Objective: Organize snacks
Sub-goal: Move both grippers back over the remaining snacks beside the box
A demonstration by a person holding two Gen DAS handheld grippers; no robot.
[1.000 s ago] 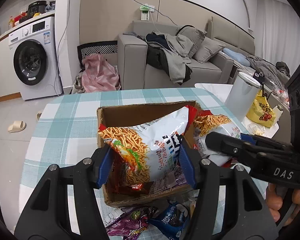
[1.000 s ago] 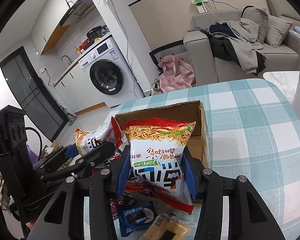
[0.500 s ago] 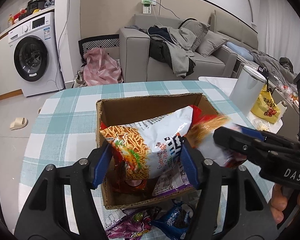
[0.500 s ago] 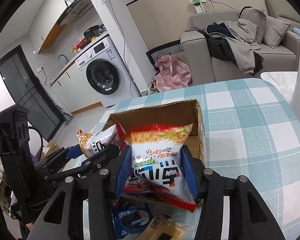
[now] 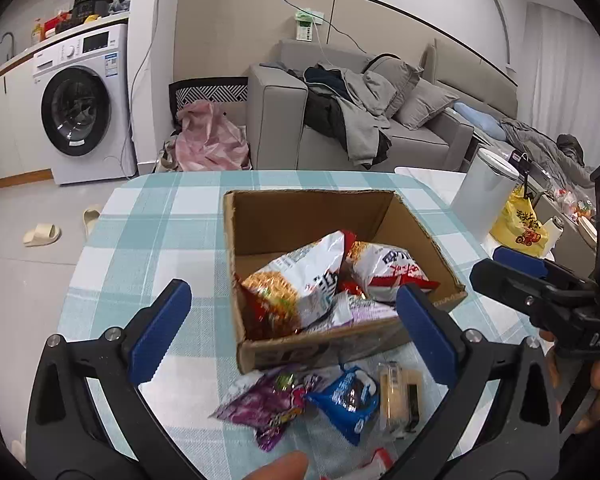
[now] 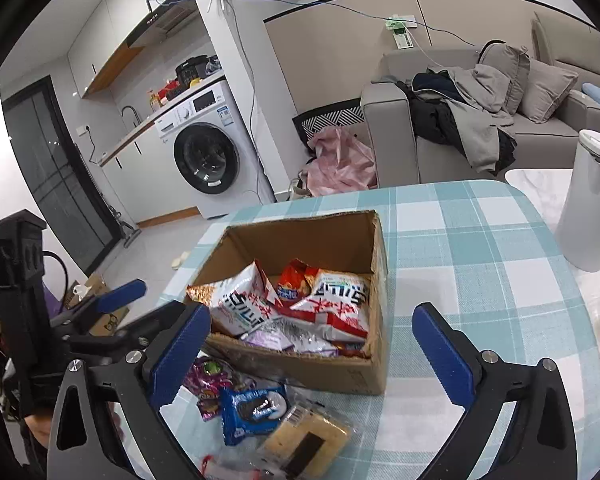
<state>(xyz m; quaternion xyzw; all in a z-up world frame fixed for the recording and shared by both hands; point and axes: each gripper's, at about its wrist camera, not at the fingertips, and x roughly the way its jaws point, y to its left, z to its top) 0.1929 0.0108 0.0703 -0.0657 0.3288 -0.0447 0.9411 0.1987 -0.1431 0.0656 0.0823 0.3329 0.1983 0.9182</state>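
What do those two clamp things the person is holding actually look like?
Both the left gripper and the right gripper are black, angular frames with silver screws. Each has two fingers faced with blue pads. White "DAS" lettering marks the right one's side; bare fingertips show beneath it.

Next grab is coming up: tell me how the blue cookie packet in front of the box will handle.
The blue cookie packet looks like thin crinkled film, so it will probably flex and feel light. Its glossy wrap may slip between the pads. It lies against the purple packet, which could get dragged along.
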